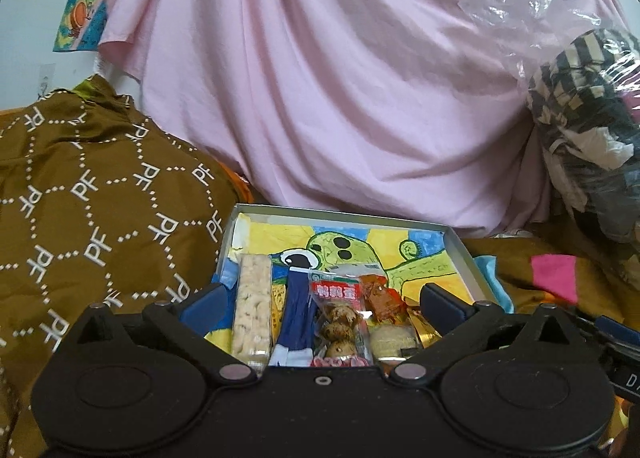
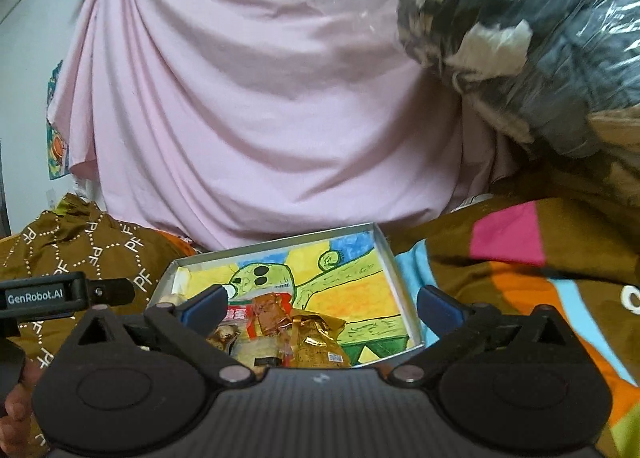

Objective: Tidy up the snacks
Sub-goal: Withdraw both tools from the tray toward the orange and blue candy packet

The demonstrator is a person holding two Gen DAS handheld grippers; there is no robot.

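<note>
A shallow grey box [image 1: 464,254], lined with a crayon drawing of a green creature, is seen at lower centre of the left wrist view, resting on a brown patterned bedspread [image 1: 92,193]. Snacks are lined up side by side along the box's near end: a pale rice-crisp bar [image 1: 253,314] at the left, a dark blue packet [image 1: 298,318] beside it, a clear packet with a red and green label [image 1: 340,322], a small red-brown packet [image 1: 378,296] and a round pale cake [image 1: 390,338] toward the right. The far half of the box is left bare.

The left gripper [image 1: 320,304] is shown with its blue-padded fingers spread wide at either side of the row, nothing held between them. In the right wrist view, the right gripper [image 2: 318,304] is likewise spread wide and empty, its fingers framing the box's near end, where a gold foil packet [image 2: 316,342] is seen beside the other wrappers. The left gripper's black body appears at the left edge of that view.

A draped pink sheet [image 1: 320,77] fills the background, and a clear plastic bag of clothing [image 1: 588,109] is seen at the right.
</note>
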